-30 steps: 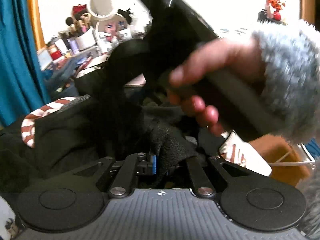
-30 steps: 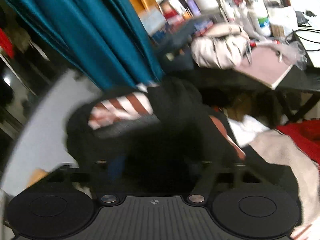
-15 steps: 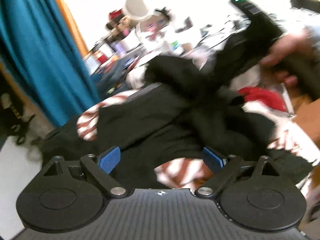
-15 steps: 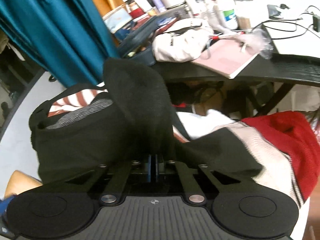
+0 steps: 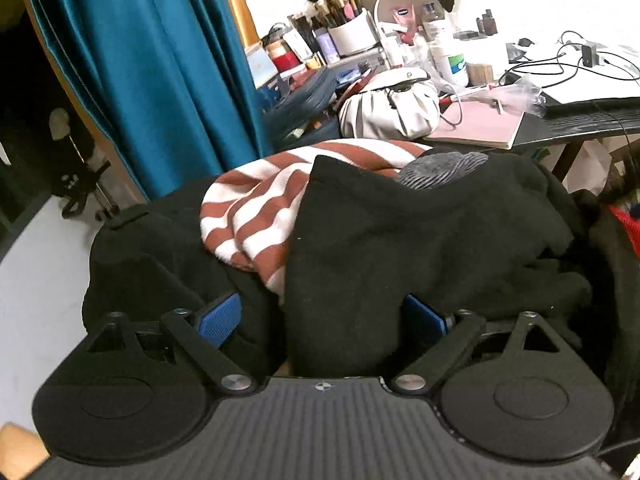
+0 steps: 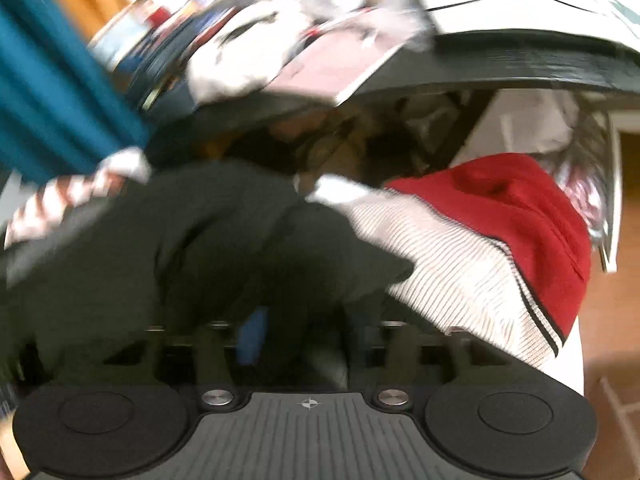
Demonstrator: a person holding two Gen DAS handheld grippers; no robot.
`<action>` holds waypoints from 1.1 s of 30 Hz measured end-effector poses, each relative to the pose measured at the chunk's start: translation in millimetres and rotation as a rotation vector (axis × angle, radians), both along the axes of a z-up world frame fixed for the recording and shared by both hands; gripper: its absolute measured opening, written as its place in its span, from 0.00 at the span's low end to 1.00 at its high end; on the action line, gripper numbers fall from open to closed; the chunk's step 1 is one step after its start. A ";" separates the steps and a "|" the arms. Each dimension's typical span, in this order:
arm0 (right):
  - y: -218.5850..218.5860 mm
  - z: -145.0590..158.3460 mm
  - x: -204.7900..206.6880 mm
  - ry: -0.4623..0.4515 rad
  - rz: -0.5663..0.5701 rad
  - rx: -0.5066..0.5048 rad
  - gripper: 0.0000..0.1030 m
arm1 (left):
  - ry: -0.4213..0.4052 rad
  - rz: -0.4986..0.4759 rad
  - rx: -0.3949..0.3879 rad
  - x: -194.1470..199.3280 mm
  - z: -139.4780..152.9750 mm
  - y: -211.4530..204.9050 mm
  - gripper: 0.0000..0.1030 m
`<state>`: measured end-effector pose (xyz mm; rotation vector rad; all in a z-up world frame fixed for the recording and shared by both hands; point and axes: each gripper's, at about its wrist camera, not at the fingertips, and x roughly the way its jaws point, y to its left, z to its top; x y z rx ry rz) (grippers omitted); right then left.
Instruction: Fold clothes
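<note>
Left gripper (image 5: 322, 322): fingers (image 5: 219, 320) spread wide, blue pads at 9 and 3 o'clock of the gap. A fold of the black garment (image 5: 400, 248) lies between them; neither pad presses on it, so nothing is gripped. The right-hand pad sits just against the cloth edge.

The black garment is heaped directly ahead of the left gripper, filling the middle of the view. A brown-and-white striped top (image 5: 260, 216) pokes out from under it toward 11 o'clock. A grey ribbed piece (image 5: 440, 168) shows at the pile's far edge, 12 o'clock.

Beyond the pile, a cluttered worktop (image 5: 560, 128) carries a white bag (image 5: 388, 108), a cup of brushes (image 5: 352, 32) and a pink pad (image 5: 480, 124). A teal curtain (image 5: 160, 60) hangs at 10 o'clock.

Right gripper (image 6: 296, 344): picture heavily blurred. One blue pad shows near centre, with black cloth (image 6: 200, 256) bunched over the fingers. Cannot tell whether they are closed on it or apart. At 2 o'clock lie a white ribbed piece (image 6: 452, 272) and a red garment (image 6: 520, 208) touching it.
</note>
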<state>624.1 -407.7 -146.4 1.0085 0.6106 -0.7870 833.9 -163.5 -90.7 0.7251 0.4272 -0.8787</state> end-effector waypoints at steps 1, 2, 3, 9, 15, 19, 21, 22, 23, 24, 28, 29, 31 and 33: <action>-3.2 -2.3 -2.4 -0.007 -0.027 0.011 0.72 | -0.009 -0.005 -0.001 -3.5 -0.5 0.2 0.79; -11.4 -4.5 -3.8 -0.031 -0.055 0.023 0.76 | -0.017 -0.006 0.003 -6.9 -1.1 -0.3 0.79; -20.1 -6.7 -5.1 -0.058 -0.083 0.035 0.79 | -0.031 -0.008 0.016 -11.1 -2.6 -1.5 0.79; -64.6 -54.9 27.2 -0.071 -0.069 0.101 0.81 | -0.130 -0.035 0.088 -25.6 -11.5 -13.2 0.79; -54.8 -58.3 63.2 -0.075 0.066 0.119 0.17 | -0.144 -0.071 0.063 -30.2 7.4 -8.0 0.11; -33.6 6.1 65.7 -0.171 0.141 -0.105 0.14 | -0.177 0.023 -0.055 -25.4 45.9 4.3 0.07; -30.6 42.8 58.7 -0.292 0.158 -0.178 0.14 | -0.187 0.093 -0.123 -14.5 70.9 14.3 0.06; -30.0 61.0 55.2 -0.367 0.172 -0.206 0.13 | -0.188 0.138 -0.165 -5.6 86.9 21.9 0.06; -29.1 74.6 56.7 -0.425 0.193 -0.207 0.13 | -0.195 0.179 -0.209 2.4 103.4 30.0 0.05; -28.2 87.8 58.8 -0.483 0.214 -0.205 0.13 | -0.210 0.218 -0.255 9.2 120.6 39.1 0.05; -16.1 133.7 63.6 -0.649 0.277 -0.236 0.12 | -0.269 0.284 -0.371 22.5 171.0 72.3 0.05; -13.4 140.0 58.6 -0.697 0.290 -0.242 0.11 | -0.270 0.277 -0.371 22.9 172.5 76.2 0.05; -11.9 144.6 48.3 -0.720 0.314 -0.258 0.11 | -0.260 0.261 -0.355 23.1 167.4 80.3 0.06; -11.5 140.1 40.1 -0.685 0.324 -0.273 0.11 | -0.211 0.228 -0.296 21.9 140.1 73.8 0.06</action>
